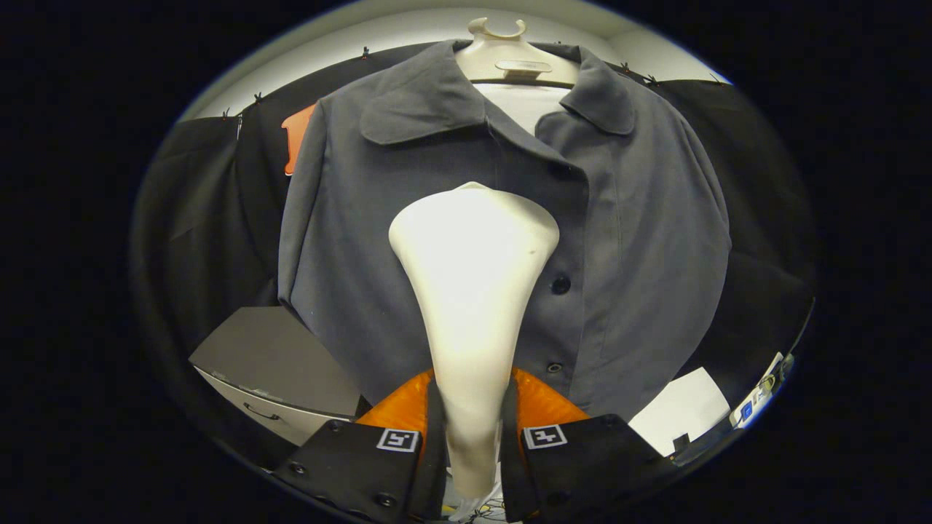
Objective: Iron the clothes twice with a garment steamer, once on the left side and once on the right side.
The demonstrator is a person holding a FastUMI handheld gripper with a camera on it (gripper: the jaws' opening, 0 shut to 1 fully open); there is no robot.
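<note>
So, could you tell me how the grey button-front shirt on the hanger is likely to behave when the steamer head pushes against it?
The grey button-front shirt probably yields: soft cloth hanging free from the pale hanger. It may swing, held only at the shoulders. The gripper grips the white steamer head.

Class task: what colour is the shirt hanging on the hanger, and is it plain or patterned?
The shirt is plain dark grey with dark buttons, seen best in the gripper view.

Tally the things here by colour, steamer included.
Grey: 2, shirt, cabinet
White: 2, steamer gripped between the fingers, hanger
Black: 3 shirt buttons
Total: 7
</note>
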